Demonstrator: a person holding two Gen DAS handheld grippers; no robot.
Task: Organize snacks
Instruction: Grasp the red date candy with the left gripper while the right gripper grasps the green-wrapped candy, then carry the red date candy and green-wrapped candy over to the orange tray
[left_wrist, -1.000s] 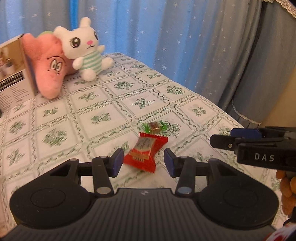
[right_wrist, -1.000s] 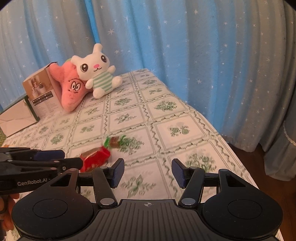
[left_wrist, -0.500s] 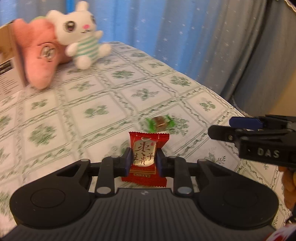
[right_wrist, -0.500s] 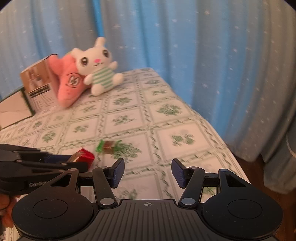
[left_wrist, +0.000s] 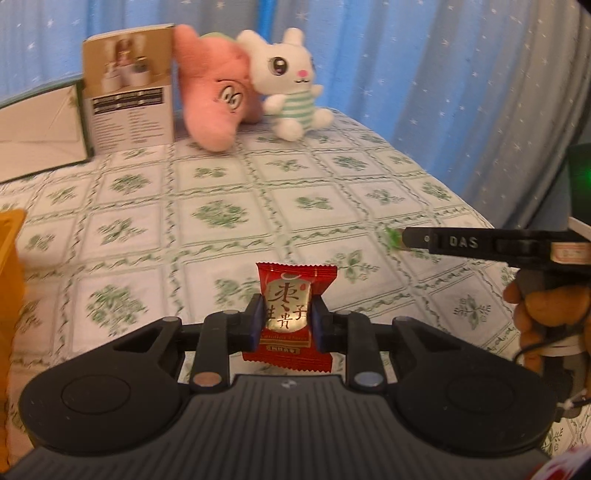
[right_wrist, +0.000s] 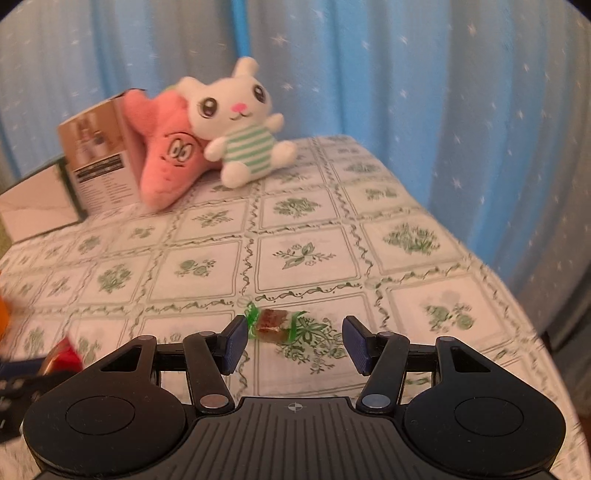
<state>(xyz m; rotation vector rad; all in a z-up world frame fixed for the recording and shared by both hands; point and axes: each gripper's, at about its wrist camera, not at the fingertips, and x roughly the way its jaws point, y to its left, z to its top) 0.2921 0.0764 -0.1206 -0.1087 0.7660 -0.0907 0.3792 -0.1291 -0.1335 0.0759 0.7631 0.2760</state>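
Two snacks are in play: on the left, the left hand-held gripper (left_wrist: 286, 319) pinches the red packet (left_wrist: 291, 314) upright between its pads, clear of the bench (left_wrist: 221, 192). To the right, the right hand-held gripper (right_wrist: 293, 341) stands spread and empty, the green-wrapped candy (right_wrist: 273, 322) lying just ahead nearer its left pad, long axis across the gap, so this hand is the closer one.
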